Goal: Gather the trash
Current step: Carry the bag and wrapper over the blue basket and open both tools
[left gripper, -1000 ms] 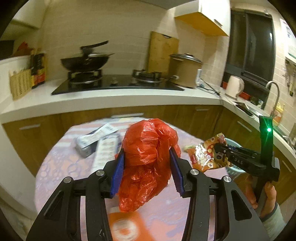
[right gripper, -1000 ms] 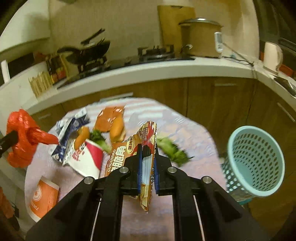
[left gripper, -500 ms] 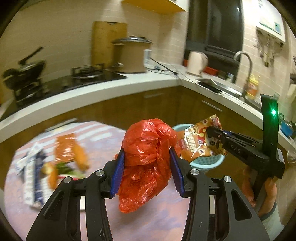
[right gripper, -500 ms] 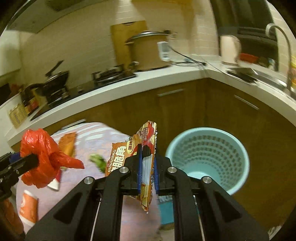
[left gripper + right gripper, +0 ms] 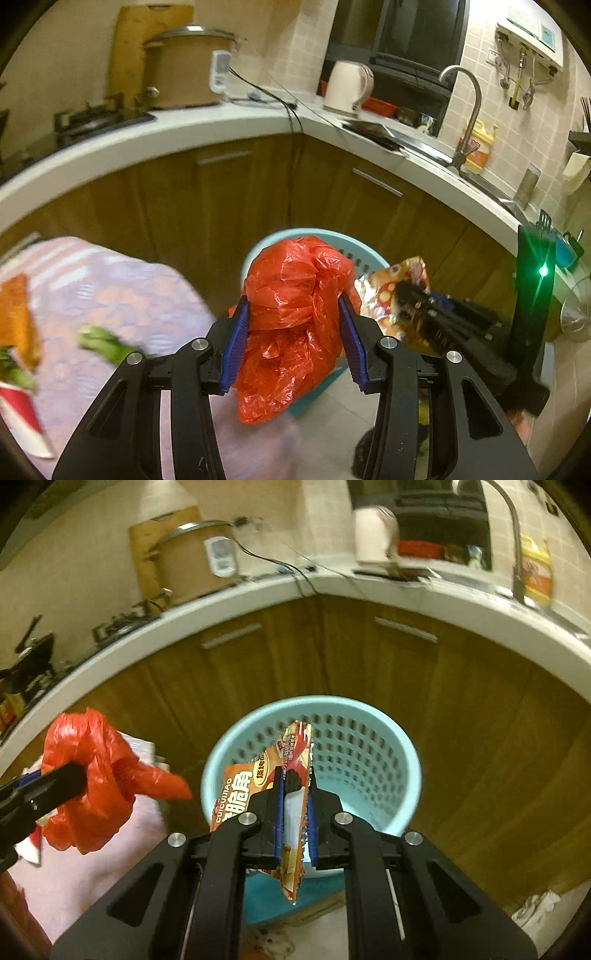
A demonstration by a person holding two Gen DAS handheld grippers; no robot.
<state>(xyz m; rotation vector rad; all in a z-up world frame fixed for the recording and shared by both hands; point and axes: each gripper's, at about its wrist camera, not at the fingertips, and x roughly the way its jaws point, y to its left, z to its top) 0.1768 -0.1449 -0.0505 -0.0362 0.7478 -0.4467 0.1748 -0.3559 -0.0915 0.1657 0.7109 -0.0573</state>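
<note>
Both my claws have swung away from the table and the stove side since a second ago, and now the blue basket sits dead centre in my right view instead of off at the edge.

My right gripper is clamped flat on the snack wrapper, the pads pinching it edge-on, and the wrapper hangs right over the mouth of the basket. My left gripper is squeezed on the crumpled red plastic bag; the bag bulges out above and below the pads. From the left view the basket's rim peeks out just behind the bag, so that one is near the basket but, seen from the right camera, the bag is off to the left of the rim, not over the opening.

Nothing shows on the basket walls I can see, though the wrapper hides its bottom. So I judge two pieces picked up, none dropped yet. And more waits on the table to the left of the basket: a green scrap, an orange wrapper, a red-and-white cup. Early days, then; release comes next, wrapper first.
</note>
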